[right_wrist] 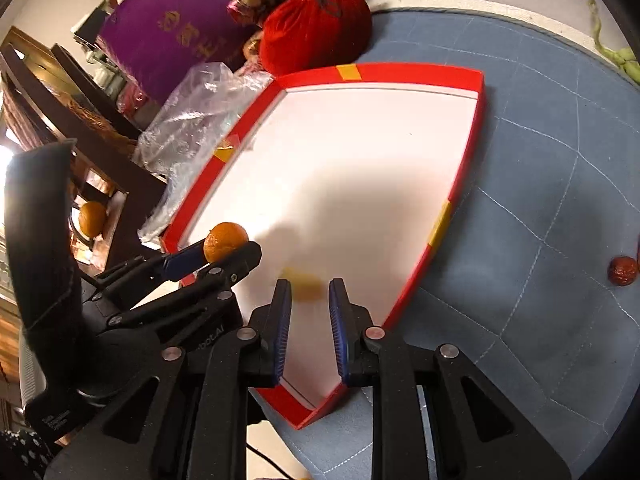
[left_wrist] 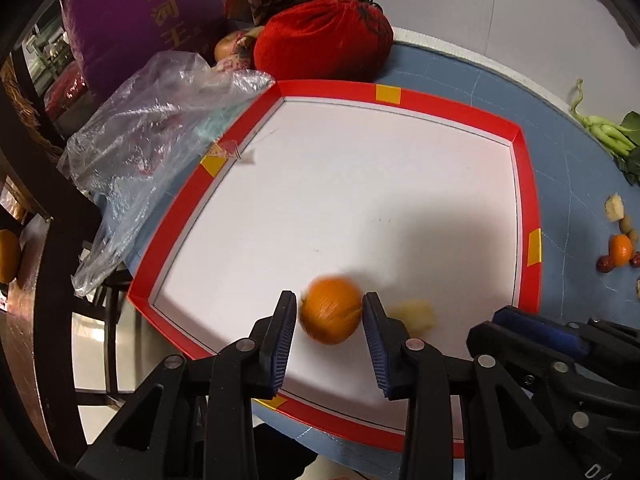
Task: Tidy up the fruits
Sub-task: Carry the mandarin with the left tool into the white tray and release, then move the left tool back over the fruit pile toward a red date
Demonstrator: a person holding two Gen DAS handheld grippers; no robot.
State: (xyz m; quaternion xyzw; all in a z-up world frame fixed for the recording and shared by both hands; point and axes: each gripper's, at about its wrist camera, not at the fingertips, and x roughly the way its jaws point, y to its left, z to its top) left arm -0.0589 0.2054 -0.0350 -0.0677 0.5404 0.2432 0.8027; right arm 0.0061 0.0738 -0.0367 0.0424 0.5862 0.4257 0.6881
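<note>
Over the red-rimmed tray [left_wrist: 524, 184], the orange [left_wrist: 330, 310] sits blurred between the spread, released left gripper [left_wrist: 330, 312], with the right gripper [right_wrist: 306, 294] likewise parted around a blurred yellowish piece [right_wrist: 305, 286].

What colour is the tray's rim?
Red with yellow tape patches; clearest in the left wrist view.

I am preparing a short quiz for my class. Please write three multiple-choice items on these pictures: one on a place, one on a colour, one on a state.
1. Where is the orange between the left fingers?
A. over the white floor of the tray
B. on the blue mat
C. inside the plastic bag

2. What colour is the tray's rim?
A. green
B. red
C. black

3. How do the right fingers stand?
A. shut on the orange
B. shut on the bag
C. apart

Key: 1 A, the orange is above the tray floor. 2 B, the rim is red. 3 C, the right gripper shows a gap.
</note>
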